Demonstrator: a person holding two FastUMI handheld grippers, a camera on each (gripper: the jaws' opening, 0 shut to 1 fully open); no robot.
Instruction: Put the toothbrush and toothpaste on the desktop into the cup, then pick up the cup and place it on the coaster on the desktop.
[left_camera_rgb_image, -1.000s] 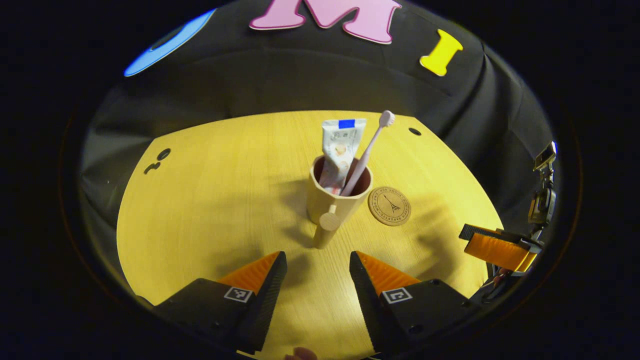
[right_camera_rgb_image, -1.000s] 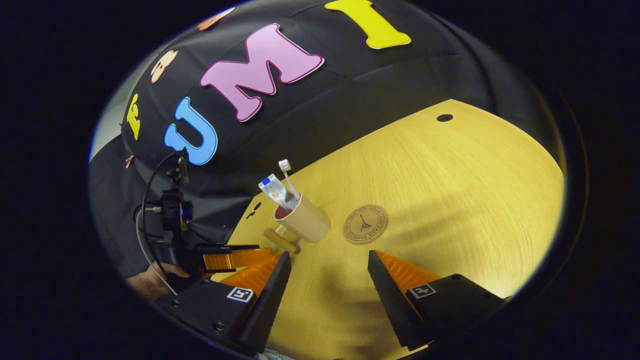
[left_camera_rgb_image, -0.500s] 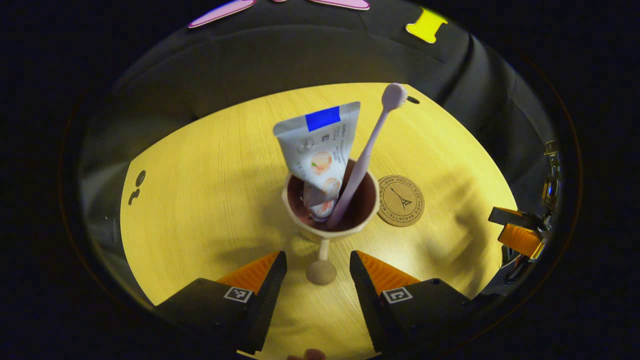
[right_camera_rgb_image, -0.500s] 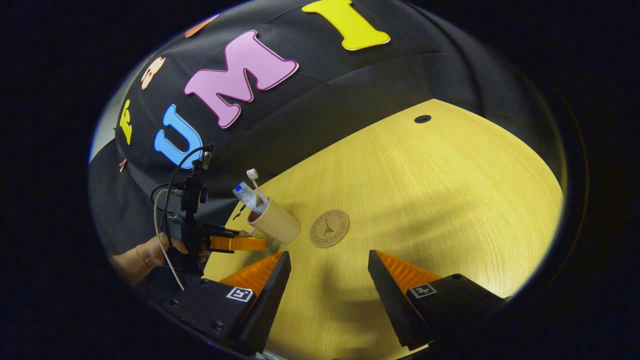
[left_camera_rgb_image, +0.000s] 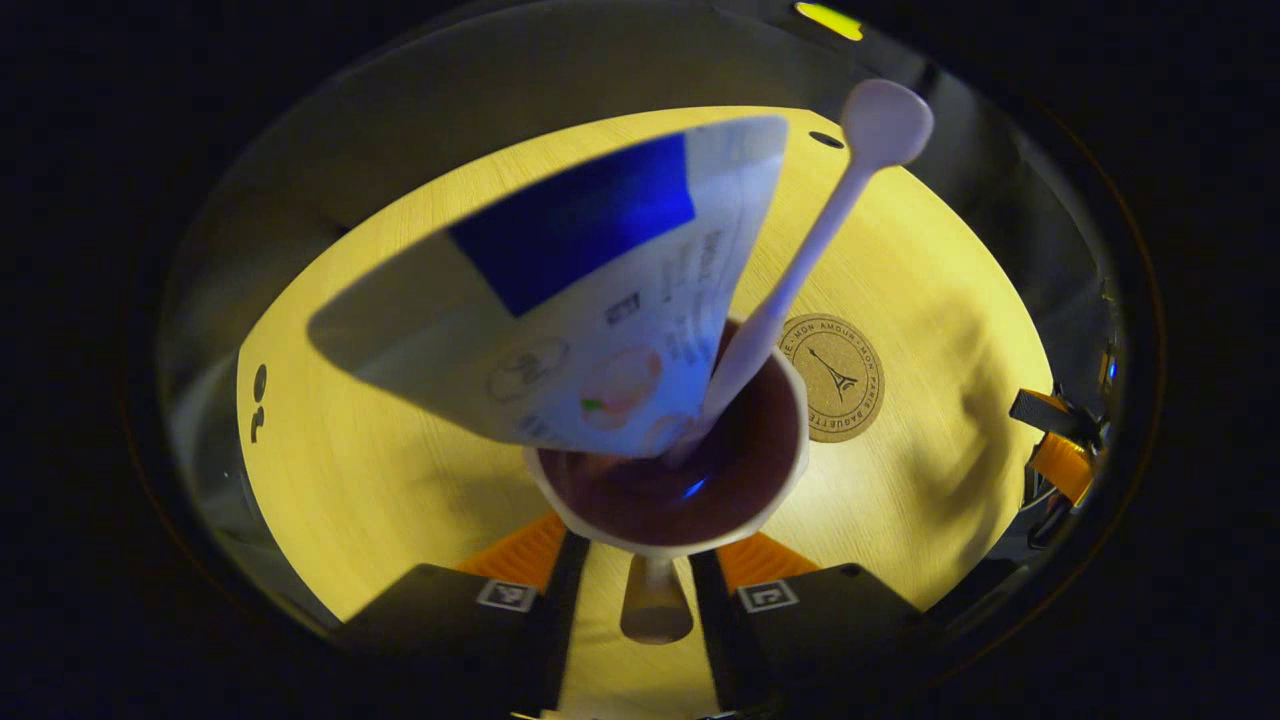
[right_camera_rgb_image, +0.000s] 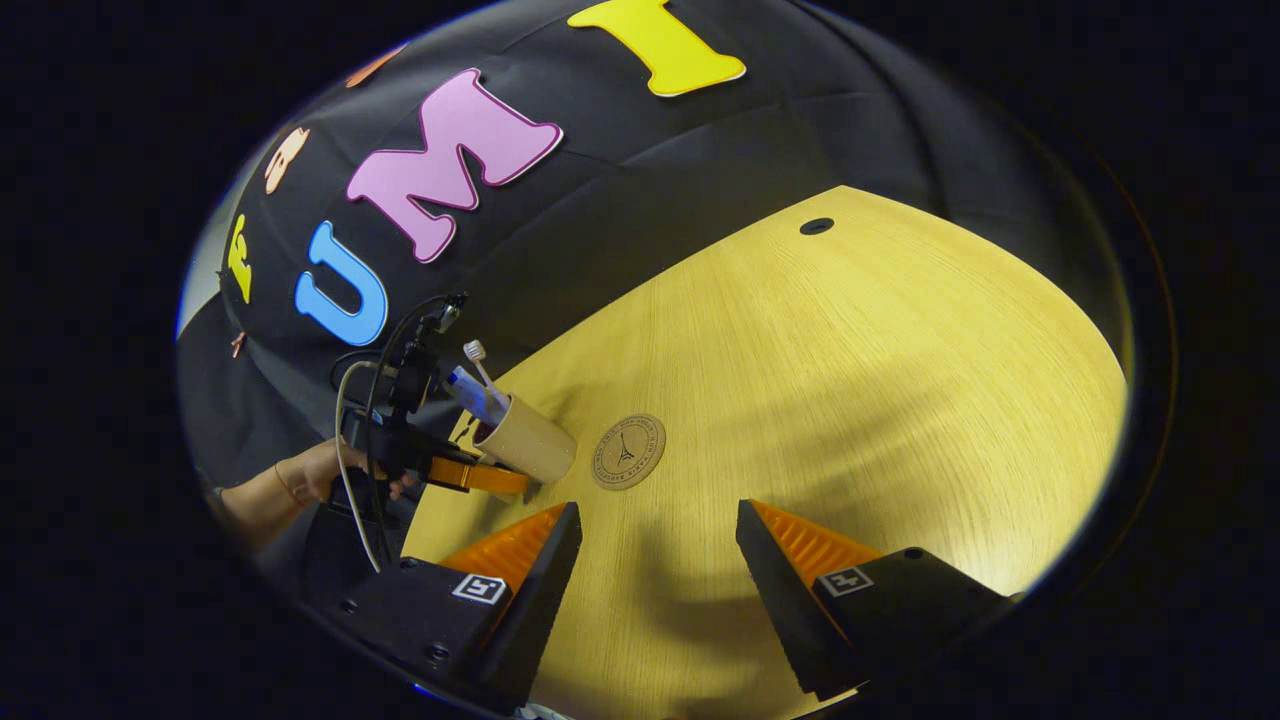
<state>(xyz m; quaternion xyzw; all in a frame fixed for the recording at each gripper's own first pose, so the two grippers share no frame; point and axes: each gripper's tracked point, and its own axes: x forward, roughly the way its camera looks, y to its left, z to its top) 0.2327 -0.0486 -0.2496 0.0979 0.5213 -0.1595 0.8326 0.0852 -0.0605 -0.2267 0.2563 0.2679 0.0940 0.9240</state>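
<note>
left gripper view: left claw (left_camera_rgb_image: 640, 585) astride cup (left_camera_rgb_image: 668, 500) handle

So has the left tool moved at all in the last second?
Yes. The left tool has come forward across the yellow wooden desktop to the beige cup, and its fingers now flank the cup's handle.
</note>
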